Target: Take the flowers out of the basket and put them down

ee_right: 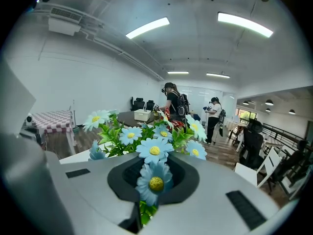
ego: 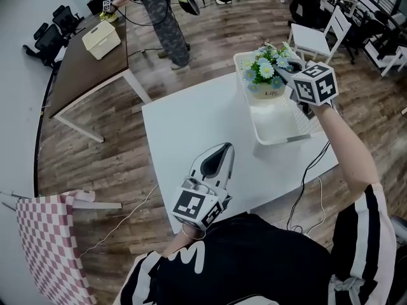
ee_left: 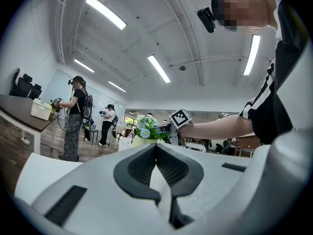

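While the surface [ego: 197, 119] left of the basket [ego: 299, 136] lies bare, the flowers [ego: 266, 68] stand in their pot [ego: 266, 93] at the basket's far end, not yet clear of its wall. The right gripper [ego: 287, 70] has its fingers nearly closed on stems and blooms alone, so the pot may tear loose, swing or catch the rim. Nearer than the basket, the left gripper [ego: 219, 154] rests with fingers closed on nothing.

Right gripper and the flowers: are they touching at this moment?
Touching. The right gripper view shows the right gripper shut on the flowers, their green stems pinched between its jaws.
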Motion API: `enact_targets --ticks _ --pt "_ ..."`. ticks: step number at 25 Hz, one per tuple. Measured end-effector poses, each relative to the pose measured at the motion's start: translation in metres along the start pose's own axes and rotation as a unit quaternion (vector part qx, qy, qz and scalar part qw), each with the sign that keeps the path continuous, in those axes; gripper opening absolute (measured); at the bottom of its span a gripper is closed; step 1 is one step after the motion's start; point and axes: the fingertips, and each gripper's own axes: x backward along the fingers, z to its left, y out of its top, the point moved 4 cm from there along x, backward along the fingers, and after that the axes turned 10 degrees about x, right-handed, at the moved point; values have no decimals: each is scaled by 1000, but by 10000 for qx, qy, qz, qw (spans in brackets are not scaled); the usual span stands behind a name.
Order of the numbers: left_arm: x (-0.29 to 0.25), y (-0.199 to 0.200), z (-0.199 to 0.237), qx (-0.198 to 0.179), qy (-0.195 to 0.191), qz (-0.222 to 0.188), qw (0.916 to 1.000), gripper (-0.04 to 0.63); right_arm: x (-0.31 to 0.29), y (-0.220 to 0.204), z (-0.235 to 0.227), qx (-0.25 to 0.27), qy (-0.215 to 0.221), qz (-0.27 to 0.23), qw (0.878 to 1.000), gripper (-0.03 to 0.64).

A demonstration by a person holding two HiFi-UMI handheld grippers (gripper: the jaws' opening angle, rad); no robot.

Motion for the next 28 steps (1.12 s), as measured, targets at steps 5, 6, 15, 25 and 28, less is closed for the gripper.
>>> enact_targets --ticks 5,6,15,25,28 --pt "1 0 -1 -44 -35 22 10000 5 4 17 4 30 60 -191 9998 29" --pt "1 0 -1 -21 -23 13 10000 5 5 20 5 22 81 -241 9997 29" --pt "0 -1 1 50 35 -10 10000 5 10 32 13 155 224 -410 9988 28" --pt "-3 1 6 43 6 -5 10000 5 15 61 17 204 359 -772 9962 28" --pt "-4 1 7 48 15 -3 10000 5 15 72 26 280 489 -884 9945 28"
